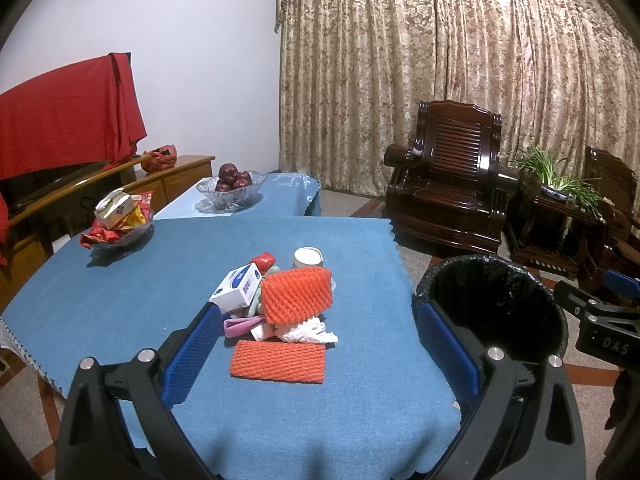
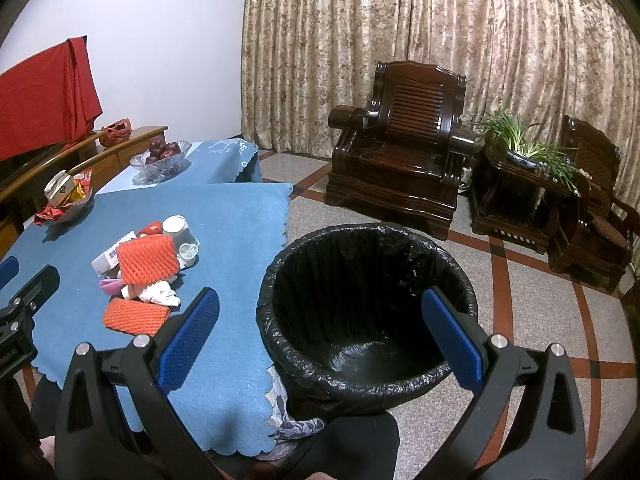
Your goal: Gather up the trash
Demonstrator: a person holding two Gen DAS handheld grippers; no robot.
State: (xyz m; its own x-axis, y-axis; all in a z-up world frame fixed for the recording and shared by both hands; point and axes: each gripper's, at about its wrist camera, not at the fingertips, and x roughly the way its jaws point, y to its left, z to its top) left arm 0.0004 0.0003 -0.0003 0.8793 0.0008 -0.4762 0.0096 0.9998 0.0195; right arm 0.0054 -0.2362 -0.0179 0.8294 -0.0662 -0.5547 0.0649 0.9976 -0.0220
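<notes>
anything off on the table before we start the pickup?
Only the expected mess: a trash pile mid-tablecloth, with an orange foam net lying apart in front, a white box tilted on the heap and crumpled tissue. No spill or damage visible. The lined bin looks empty.

On the blue-clothed table (image 1: 120, 300), a heap of trash lies near the middle toward the right edge: a white cardboard box (image 1: 236, 287) at its left, an orange foam net sleeve (image 1: 297, 294) on top, a white paper cup (image 1: 307, 258) behind, and crumpled white tissue (image 1: 308, 331) in front. A second flat orange foam net (image 1: 277, 361) lies just before the heap. A glass dish of snack packets (image 1: 118, 226) sits at the far left corner. A black-lined round trash bin (image 2: 366, 308) stands on the floor beside the right edge.
</notes>
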